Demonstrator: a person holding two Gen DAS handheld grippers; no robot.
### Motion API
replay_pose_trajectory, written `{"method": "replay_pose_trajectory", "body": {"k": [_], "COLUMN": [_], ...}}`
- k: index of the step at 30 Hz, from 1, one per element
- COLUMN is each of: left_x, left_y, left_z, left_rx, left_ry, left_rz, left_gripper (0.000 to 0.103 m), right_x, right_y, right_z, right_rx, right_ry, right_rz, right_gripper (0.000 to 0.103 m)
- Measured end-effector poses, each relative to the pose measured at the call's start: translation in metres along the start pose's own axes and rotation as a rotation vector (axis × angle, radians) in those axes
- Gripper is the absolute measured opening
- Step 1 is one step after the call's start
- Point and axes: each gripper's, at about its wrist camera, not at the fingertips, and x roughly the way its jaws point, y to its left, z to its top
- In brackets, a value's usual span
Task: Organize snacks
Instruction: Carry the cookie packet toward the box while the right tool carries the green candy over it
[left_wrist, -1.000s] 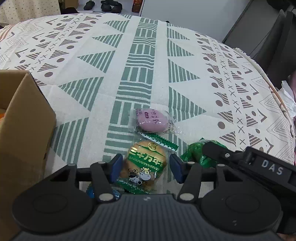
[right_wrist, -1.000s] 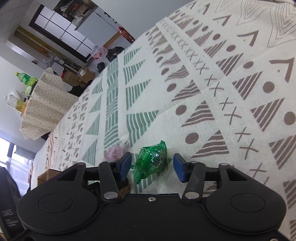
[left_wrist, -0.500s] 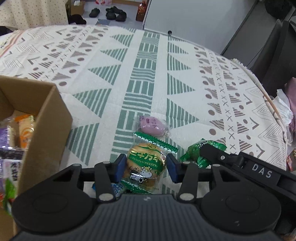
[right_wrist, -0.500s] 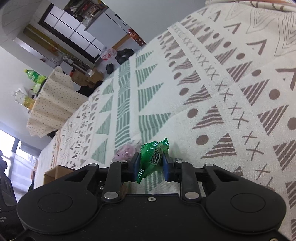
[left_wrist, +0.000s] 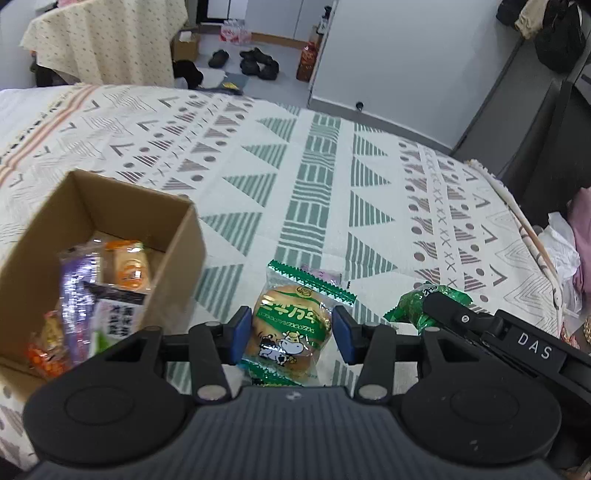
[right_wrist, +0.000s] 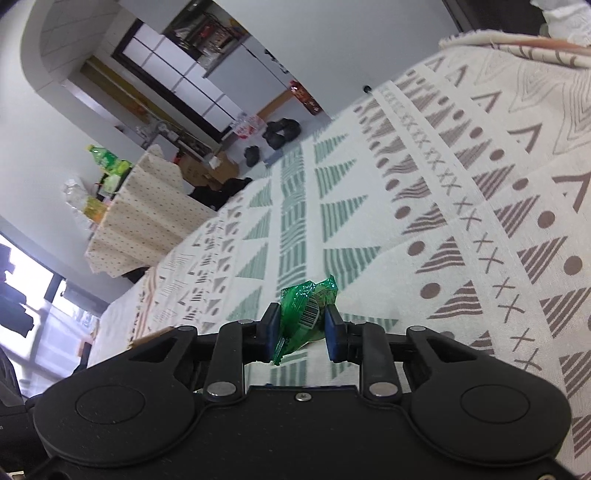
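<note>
My left gripper (left_wrist: 291, 334) is shut on a clear packet with a round golden cake and a cow picture (left_wrist: 290, 314), held off the patterned tablecloth (left_wrist: 332, 177). An open cardboard box (left_wrist: 181, 254) stands to its left with several snack packets inside. A purple snack (left_wrist: 320, 274) peeks out behind the cake packet, mostly hidden. My right gripper (right_wrist: 301, 328) is shut on a crumpled green packet (right_wrist: 306, 299), lifted above the cloth. The left wrist view shows that green packet (left_wrist: 413, 302) at the tip of the right gripper's black body.
The tablecloth's right edge (left_wrist: 524, 221) drops off toward dark furniture (left_wrist: 535, 122) and a white bag (left_wrist: 561, 251). Beyond the far edge are shoes on the floor (left_wrist: 255, 62) and a second table under a dotted cloth (left_wrist: 107, 37).
The right jaws closed onto the green packet, the left jaws onto the cake packet. Both grippers rose with their packets. The box interior came into the left wrist view.
</note>
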Motion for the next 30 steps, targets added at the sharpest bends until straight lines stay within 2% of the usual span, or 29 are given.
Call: {"method": "replay_pose_trajectory", "body": {"k": [17,30], "left_x": [-0.069,-0.103], "left_y": [0.041,0.093], "left_z": [-0.004,-0.001], "left_rx": [-0.072,-0.150], "left_ry": [-0.104,-0.155], "left_rz": [0.068,0.107], "left_gripper": [0.047,0.047], "right_x": [-0.030,-0.025], "right_y": [0.055,0.094], "right_z": [-0.014,-0.035], "right_rx": [-0.127,-0.209], "right_ry": [-0.048,-0.045], "right_rz": [0.091,0.145], "right_gripper": [0.025,0.025]}}
